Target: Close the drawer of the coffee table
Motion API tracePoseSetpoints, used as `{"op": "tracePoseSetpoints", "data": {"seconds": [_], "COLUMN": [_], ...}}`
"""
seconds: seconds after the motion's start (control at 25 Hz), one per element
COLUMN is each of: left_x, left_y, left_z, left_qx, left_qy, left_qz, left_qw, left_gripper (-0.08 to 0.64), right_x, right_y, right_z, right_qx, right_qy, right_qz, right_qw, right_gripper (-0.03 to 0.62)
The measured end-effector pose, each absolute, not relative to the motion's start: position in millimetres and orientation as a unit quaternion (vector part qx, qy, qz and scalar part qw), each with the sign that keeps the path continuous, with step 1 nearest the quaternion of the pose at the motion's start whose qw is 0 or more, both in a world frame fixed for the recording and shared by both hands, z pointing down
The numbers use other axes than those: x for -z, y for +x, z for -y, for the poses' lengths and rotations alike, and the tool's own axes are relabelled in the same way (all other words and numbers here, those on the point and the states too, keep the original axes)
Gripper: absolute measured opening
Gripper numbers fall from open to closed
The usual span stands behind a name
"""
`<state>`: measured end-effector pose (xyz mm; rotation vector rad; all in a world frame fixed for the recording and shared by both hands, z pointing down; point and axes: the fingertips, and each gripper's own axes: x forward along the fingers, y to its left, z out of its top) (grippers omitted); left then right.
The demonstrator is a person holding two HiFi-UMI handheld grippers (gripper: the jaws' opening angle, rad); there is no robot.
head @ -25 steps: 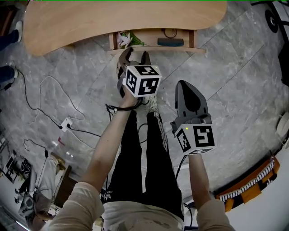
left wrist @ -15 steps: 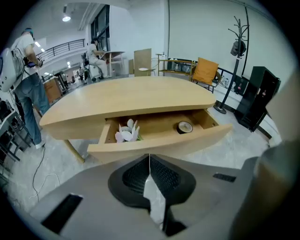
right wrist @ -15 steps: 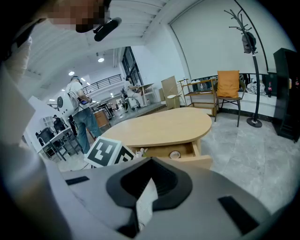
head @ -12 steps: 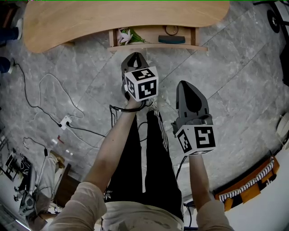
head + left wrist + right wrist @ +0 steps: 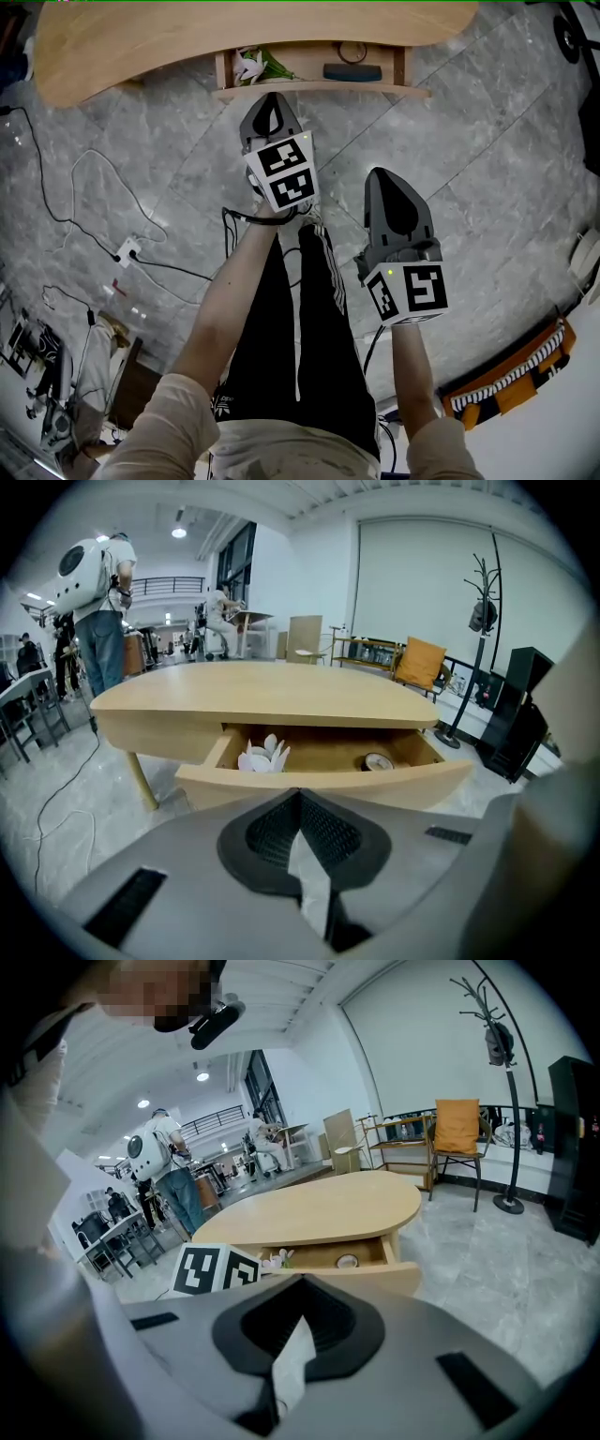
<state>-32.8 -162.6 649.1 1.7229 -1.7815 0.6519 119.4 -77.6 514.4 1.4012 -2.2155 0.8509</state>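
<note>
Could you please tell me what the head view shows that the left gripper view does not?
Head view only: the right gripper, the person's legs, a power strip on the floor, and a dark flat item in the drawer.
Left gripper view only: a coat stand, an orange chair and a person with a white backpack.
Both: the coffee table, its open drawer with a white flower and a round item, and the left gripper, jaws just closed, empty.

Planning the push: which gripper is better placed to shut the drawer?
Left. The left gripper, jaws just closed empty, points at the drawer front close by; the right gripper hangs farther back.
</note>
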Motion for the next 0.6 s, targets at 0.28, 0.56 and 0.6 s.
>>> {"op": "tracePoseSetpoints", "data": {"seconds": [0.28, 0.56, 0.6], "left_x": [-647.0, -647.1, -647.2], "left_y": [-33.0, -32.4, -32.4], "left_z": [162.6, 160.3, 161.0], "left_qx": [-0.235, -0.235, -0.235], "left_qy": [0.649, 0.659, 0.661], "left_qz": [0.667, 0.661, 0.661], "left_qw": [0.282, 0.271, 0.268], "left_gripper": [0.009, 0.009, 0.009], "right_x": [-513.9, -514.1, -514.2], "right_y": [109.6, 102.0, 100.9], "right_z": [83.3, 96.4, 98.6], "right_qx": [-0.301, -0.296, -0.295], "right_qy": [0.492, 0.486, 0.484], "right_qz": [0.795, 0.801, 0.802], "right_qw": [0.188, 0.187, 0.188], "right_gripper": [0.006, 0.006, 0.006]}}
